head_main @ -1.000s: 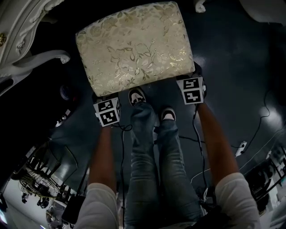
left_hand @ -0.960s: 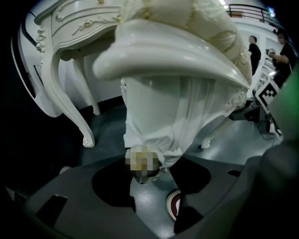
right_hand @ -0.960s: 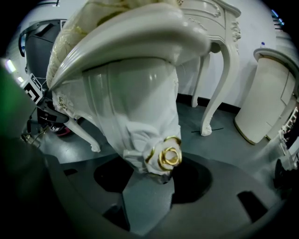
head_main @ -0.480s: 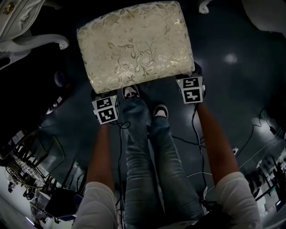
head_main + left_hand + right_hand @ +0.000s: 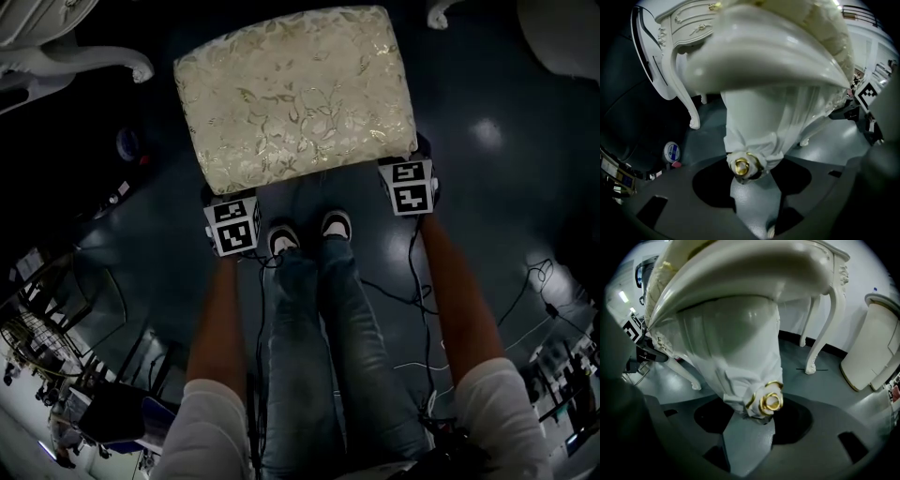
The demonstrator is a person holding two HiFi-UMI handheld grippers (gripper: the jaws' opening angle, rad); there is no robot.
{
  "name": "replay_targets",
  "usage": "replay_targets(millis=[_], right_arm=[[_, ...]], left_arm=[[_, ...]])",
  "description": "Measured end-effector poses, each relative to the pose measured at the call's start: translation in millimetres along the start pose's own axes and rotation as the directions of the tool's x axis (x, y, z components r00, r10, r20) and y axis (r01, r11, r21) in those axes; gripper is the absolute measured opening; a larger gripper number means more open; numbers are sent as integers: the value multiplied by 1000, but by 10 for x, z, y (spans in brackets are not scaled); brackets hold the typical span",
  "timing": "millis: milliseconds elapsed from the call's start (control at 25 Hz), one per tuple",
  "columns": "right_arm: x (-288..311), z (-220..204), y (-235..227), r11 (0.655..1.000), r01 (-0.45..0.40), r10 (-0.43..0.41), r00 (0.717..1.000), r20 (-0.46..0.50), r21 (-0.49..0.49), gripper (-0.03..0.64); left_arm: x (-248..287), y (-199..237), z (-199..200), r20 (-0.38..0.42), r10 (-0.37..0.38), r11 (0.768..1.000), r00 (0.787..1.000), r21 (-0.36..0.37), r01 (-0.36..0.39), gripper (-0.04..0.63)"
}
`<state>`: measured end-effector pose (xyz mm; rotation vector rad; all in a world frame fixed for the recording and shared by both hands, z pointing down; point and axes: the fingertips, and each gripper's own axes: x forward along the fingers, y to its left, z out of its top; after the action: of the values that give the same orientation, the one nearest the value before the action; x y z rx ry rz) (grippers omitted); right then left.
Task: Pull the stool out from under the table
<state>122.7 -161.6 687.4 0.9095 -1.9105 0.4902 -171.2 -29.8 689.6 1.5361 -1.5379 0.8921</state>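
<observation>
The stool has a cream floral cushion and white carved legs, and stands on the dark floor in front of the person's shoes. My left gripper is at the stool's near left corner, its jaws hidden under the seat. In the left gripper view a white leg with a gold rosette foot sits between the jaws of that gripper, which is shut on it. My right gripper is at the near right corner. It is likewise shut on a rosette-footed leg.
The white carved table stands beyond the stool, with one curved leg at the top left of the head view. A white cabinet stands to the right. Cables lie on the floor, and a small round blue-white object at the left.
The stool and both grippers have moved back toward the person, away from the table. The table leg has slid toward the top left corner. The person's feet have stepped back.
</observation>
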Motion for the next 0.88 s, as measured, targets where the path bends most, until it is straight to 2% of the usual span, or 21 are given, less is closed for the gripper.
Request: replay_targets(millis=[200,440,880], right_arm=[[93,38,6,1000,-3,3,1000,30,-4,235],[77,5,19,1000,18,-19,998,54,22,235],[6,-45,64,998,46,-46,999,4,46,235]], left_arm=[[45,45,18,52,20,1000,998,-10,-20,239],[62,69,63,105,15,1000,994,11,-16,239],[41,85,59,38,-34,998,999,52,32,239]])
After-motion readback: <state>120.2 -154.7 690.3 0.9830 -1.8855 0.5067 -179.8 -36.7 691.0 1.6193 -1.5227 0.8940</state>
